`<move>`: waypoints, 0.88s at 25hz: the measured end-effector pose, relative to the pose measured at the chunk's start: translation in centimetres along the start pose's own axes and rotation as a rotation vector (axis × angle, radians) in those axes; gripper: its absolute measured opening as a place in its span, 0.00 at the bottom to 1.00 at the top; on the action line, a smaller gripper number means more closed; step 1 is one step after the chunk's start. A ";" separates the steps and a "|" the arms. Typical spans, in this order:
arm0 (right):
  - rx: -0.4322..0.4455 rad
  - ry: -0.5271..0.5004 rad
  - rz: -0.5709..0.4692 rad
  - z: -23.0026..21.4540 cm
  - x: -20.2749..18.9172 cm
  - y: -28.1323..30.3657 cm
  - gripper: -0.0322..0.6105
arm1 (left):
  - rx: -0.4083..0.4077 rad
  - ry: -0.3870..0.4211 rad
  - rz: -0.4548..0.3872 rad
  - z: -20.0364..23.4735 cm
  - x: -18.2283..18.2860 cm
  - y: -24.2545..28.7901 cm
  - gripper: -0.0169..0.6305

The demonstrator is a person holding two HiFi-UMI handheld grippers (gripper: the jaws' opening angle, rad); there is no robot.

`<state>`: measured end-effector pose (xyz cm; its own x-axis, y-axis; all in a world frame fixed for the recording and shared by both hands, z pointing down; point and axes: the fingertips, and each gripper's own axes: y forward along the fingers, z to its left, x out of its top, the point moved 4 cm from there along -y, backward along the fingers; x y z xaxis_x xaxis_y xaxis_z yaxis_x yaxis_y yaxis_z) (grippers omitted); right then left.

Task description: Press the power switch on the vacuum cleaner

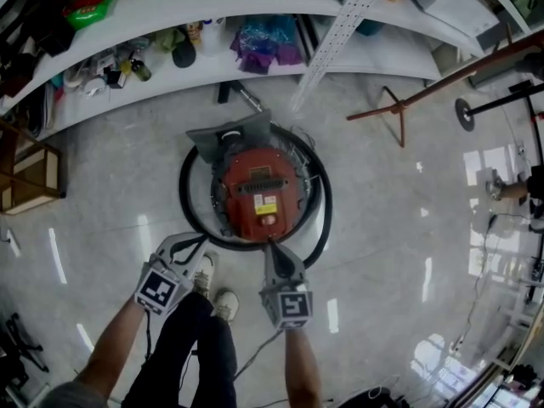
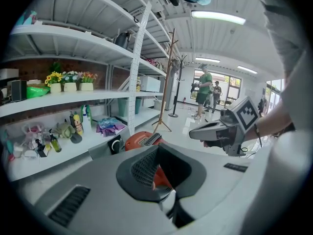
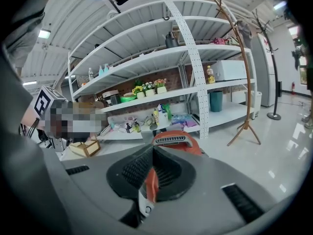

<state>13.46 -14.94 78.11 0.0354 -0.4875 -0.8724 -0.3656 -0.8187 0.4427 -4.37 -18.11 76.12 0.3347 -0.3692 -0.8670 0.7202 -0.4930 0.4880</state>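
The red round vacuum cleaner (image 1: 259, 192) stands on the glossy floor in front of me, ringed by its black hose (image 1: 320, 219). A small white switch (image 1: 269, 221) sits on its near side under a yellow label. My right gripper (image 1: 272, 245) is shut and empty. Its tip points at the vacuum's near rim just below the switch, and I cannot tell whether it touches. My left gripper (image 1: 194, 245) is shut and empty, held left of the vacuum above the hose. The vacuum (image 2: 139, 140) shows past the left gripper (image 2: 156, 148). Its red top (image 3: 173, 142) shows past the right gripper (image 3: 152, 151).
White shelving (image 1: 255, 53) with bottles and bags runs behind the vacuum. A brown coat stand (image 1: 399, 109) leans at the right, and a wooden crate (image 1: 25, 177) sits at the far left. My shoes (image 1: 223, 303) are just behind the grippers. People (image 2: 204, 89) stand far down the aisle.
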 end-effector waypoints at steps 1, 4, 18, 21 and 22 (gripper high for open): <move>0.000 0.004 0.001 0.0 -0.2 0.1 0.07 | 0.001 -0.004 0.000 0.0 -0.2 0.0 0.04; -0.005 0.007 0.005 0.0 -0.9 0.6 0.07 | 0.005 -0.001 0.003 0.2 -0.9 0.1 0.04; -0.019 0.009 0.027 -1.4 -3.9 2.8 0.07 | -0.011 -0.008 0.015 -0.5 -3.6 0.7 0.04; -0.018 0.004 0.040 -1.7 -4.3 3.6 0.07 | -0.010 -0.013 0.012 -0.6 -3.6 0.7 0.04; -0.018 0.004 0.045 -1.8 -4.5 3.8 0.07 | -0.009 -0.014 0.011 -0.6 -3.6 0.7 0.04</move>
<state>13.57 -16.40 84.04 0.0228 -0.5249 -0.8509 -0.3503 -0.8013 0.4849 -4.69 -16.61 79.54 0.3337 -0.3858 -0.8601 0.7220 -0.4820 0.4964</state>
